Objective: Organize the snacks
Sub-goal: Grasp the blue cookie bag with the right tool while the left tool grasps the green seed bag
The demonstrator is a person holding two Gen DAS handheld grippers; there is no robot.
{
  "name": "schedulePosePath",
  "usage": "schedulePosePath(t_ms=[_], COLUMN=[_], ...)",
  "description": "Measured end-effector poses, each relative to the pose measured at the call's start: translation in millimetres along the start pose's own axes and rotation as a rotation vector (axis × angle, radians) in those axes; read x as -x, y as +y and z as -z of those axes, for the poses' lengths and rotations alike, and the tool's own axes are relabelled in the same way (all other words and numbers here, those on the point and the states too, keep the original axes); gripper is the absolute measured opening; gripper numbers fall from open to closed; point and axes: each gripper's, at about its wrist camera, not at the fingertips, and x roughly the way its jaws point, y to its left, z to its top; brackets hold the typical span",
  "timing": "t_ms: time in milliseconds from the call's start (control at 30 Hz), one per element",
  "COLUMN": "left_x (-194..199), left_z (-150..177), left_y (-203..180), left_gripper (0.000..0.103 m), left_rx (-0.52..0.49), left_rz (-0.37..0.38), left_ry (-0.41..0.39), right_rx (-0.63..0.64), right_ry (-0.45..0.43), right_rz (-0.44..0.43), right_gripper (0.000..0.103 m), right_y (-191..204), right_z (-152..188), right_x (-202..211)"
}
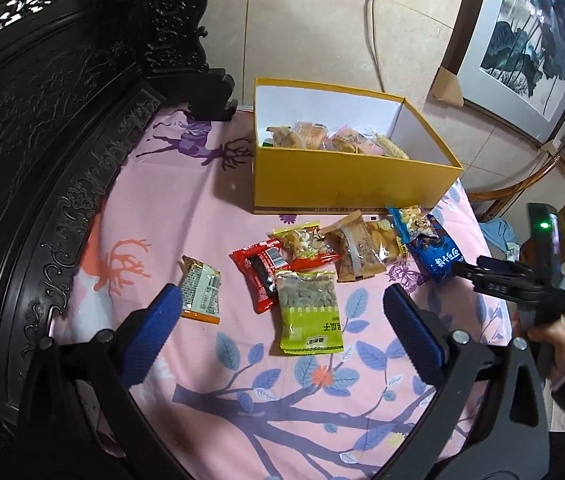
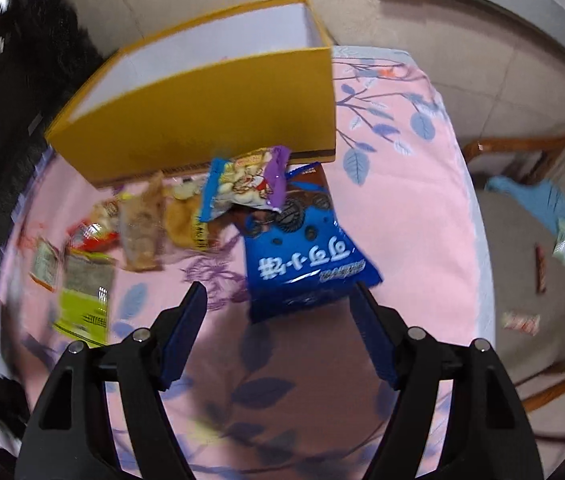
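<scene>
A yellow box [image 1: 346, 184] stands at the back of the pink cloth and holds several snack packs; it also shows in the right wrist view [image 2: 218, 120]. Loose packs lie in front of it: a green seed pack [image 1: 309, 312], a red pack [image 1: 260, 272], an orange-edged pack [image 1: 201, 290], a clear pastry pack [image 1: 356, 250] and a blue cookie bag [image 1: 434, 250]. My left gripper [image 1: 282, 328] is open above the green pack. My right gripper [image 2: 278, 332] is open just short of the blue cookie bag [image 2: 302, 252]; its body shows in the left wrist view [image 1: 522, 276].
A dark carved wooden headboard [image 1: 42, 140] runs along the left. A framed painting [image 1: 530, 40] leans on the tiled wall at the right. A wooden chair [image 2: 530, 208] with a blue cloth stands beyond the cloth's right edge. A cable [image 1: 374, 32] hangs from a wall socket.
</scene>
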Motion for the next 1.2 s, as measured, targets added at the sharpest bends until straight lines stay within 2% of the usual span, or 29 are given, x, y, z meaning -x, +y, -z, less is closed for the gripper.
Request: schedulePosePath(t_ms=[200, 400, 567, 833, 967, 1000, 1100, 1200], left_x=[3, 4, 4, 0, -4, -6, -11, -19], left_z=[4, 6, 6, 4, 4, 5, 7, 11], left_y=[12, 26, 34, 34, 32, 31, 27, 21], left_gripper=[0.101, 0.101, 0.101, 0.101, 0.101, 0.101, 0.101, 0.101], left_rx=[0.038, 0.080, 0.108, 0.096, 0.096, 0.094, 0.078, 0.059], left_rz=[-0.021, -0.051, -0.059, -0.064, -0.059, -0.056, -0.048, -0.034], left_ry=[0.013, 0.022, 0.025, 0.030, 0.040, 0.044, 0.061, 0.078], right_rx=[0.203, 0.280, 0.289, 0.269, 0.181, 0.157, 0.106, 0.016], right_ry=[0.049, 0.124, 0.163, 0.186, 0.158, 0.159, 0.165, 0.162], right_rz=[0.106, 0.125, 0.124, 0.109, 0.081, 0.072, 0.031, -0.057], right_gripper=[0.074, 0.077, 0.079, 0.079, 0.060, 0.058, 0.056, 0.056], right_y=[12, 19, 19, 14, -4, -7, -11, -15], right_z=[-17, -30, -38, -44, -40, -37, -20, 3], right_x=[-29, -57, -72, -85, -83, -79, -67, -46])
